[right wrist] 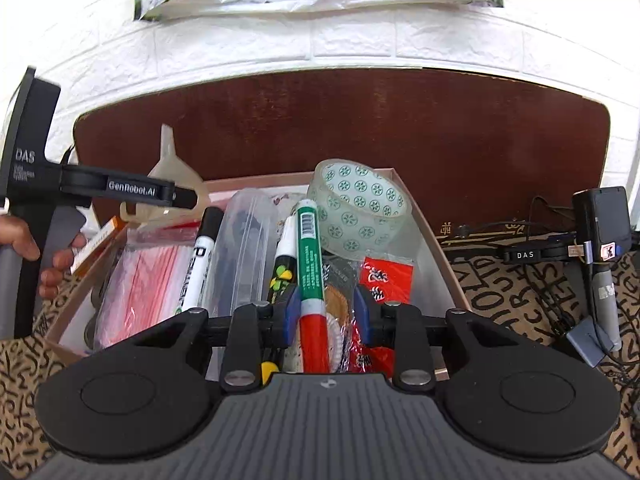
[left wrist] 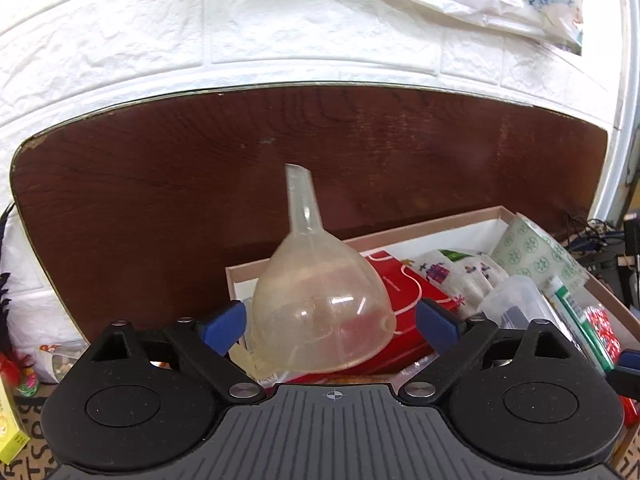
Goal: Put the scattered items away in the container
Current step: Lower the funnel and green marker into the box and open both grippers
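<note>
Left wrist view: the left gripper (left wrist: pixel 330 326) has its fingers spread wide, either side of a clear funnel (left wrist: pixel 320 300) without touching it; the funnel stands spout-up at the box's (left wrist: pixel 440 224) near-left corner.

Right wrist view: the right gripper (right wrist: pixel 325 310) shows narrow fingers flanking a green-and-red marker (right wrist: pixel 311 264) lying inside the box among 1 tape roll (right wrist: pixel 360 206) and more.

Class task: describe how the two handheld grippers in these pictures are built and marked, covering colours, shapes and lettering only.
Each gripper, left and right, has a ribbed dark-grey body, two round black discs, black linkage arms with silver pivots, and blue finger pads. Seen side-on, the left gripper carries white "GenRobot.AI" and "DAS" lettering and a grey handle.
</note>
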`<state>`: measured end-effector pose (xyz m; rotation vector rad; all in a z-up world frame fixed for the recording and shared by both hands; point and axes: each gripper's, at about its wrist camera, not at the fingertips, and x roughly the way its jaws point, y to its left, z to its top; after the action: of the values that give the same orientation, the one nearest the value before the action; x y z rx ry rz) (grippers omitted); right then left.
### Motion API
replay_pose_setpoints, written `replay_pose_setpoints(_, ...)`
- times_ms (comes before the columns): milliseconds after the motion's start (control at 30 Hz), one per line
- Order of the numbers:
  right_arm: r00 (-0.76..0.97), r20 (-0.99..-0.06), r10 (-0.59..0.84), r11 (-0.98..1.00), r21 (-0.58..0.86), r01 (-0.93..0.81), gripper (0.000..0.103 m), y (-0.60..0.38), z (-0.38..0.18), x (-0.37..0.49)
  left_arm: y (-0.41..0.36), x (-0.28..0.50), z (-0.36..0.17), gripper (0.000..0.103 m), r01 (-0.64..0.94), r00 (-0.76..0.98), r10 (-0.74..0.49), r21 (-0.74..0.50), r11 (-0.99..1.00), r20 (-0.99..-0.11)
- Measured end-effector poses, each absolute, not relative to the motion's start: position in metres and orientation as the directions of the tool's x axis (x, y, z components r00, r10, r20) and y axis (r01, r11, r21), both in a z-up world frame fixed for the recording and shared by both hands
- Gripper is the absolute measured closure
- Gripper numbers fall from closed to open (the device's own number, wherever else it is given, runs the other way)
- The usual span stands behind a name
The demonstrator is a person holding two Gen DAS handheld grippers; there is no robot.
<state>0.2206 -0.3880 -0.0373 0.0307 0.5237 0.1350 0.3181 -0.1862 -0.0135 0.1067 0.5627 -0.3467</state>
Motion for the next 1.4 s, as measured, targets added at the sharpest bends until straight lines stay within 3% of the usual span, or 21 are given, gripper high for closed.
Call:
replay_pose_setpoints(67, 0.848, -0.508, 0.15, 0.989, 0.066, -0.136, 0.086, -0.384, -0.038, 0.223, -0.191, 0.318, -0.014, 0.006, 0.357, 0.785, -0.294, 0.01, 0.934, -0.544)
replay_pose_setpoints(500, 0.847, -0.518, 0.119, 0.993, 0.047, -0.11, 0.084, -0.377, -0.04, 0.229, -0.175, 0.291, -0.006, 0.0, 0.338, 0.794, -0.312, -0.048, 0.94, -0.522)
replay_pose_setpoints(633, 0.856, -0.504, 0.117, 0.993, 0.046, -0.108, 0.067, -0.376, -0.036, 0.219, -0.175, 0.281, -0.002, 0.0, 0.346, 0.79, -0.31, -0.033, 0.938, -0.529)
replay_pose_setpoints(700, 0.869, -0.484, 0.101, 0.995, 0.027, -0.1, 0.039, -0.374, -0.031, 0.212, -0.174, 0.275, 0.0, 0.0, 0.348, 0.789, -0.308, -0.026, 0.937, -0.531)
replay_pose_setpoints(833, 0.89, -0.449, 0.084, 0.995, -0.014, -0.101, 0.026, -0.366, -0.019, 0.199, -0.168, 0.262, 0.005, 0.0, 0.347, 0.792, -0.305, -0.02, 0.937, -0.529)
replay_pose_setpoints(900, 0.898, -0.43, 0.089, 0.995, -0.011, -0.104, 0.007, -0.363, -0.013, 0.193, -0.164, 0.254, 0.008, 0.0, 0.348, 0.792, -0.307, -0.024, 0.937, -0.528)
replay_pose_setpoints(1067, 0.917, -0.389, 0.092, 0.992, -0.044, -0.118, 0.001, -0.347, 0.0, 0.169, -0.151, 0.227, 0.015, 0.0, 0.353, 0.791, -0.314, -0.027, 0.935, -0.525)
replay_pose_setpoints(1400, 0.915, -0.372, 0.159, 0.977, -0.072, -0.199, 0.001, -0.299, 0.012, 0.133, -0.107, 0.167, 0.02, 0.0, 0.335, 0.802, -0.291, -0.01, 0.942, -0.522)
